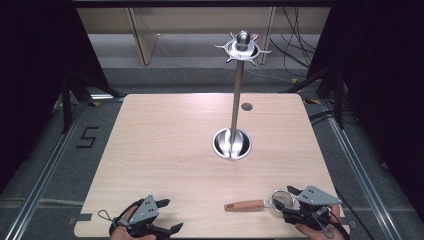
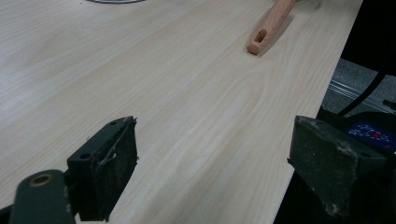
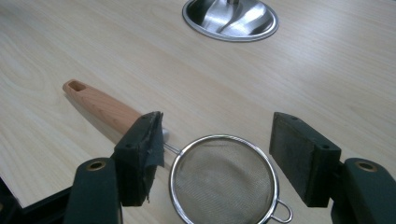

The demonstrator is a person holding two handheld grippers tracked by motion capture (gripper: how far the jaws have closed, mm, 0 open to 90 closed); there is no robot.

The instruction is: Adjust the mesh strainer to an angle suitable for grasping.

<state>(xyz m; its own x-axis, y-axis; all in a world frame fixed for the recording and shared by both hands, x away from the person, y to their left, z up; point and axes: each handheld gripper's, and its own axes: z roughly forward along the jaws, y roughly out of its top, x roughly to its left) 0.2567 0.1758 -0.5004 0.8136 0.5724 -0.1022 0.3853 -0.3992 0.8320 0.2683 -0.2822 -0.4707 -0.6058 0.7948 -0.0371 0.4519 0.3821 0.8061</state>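
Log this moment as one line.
left tongs: open, idle | right tongs: open around strainer | stand: hooks bare

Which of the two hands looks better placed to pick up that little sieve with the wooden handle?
The right. The right gripper is open with its jaws either side of the strainer, while the open left gripper has bare table between its jaws, well short of the wooden handle.
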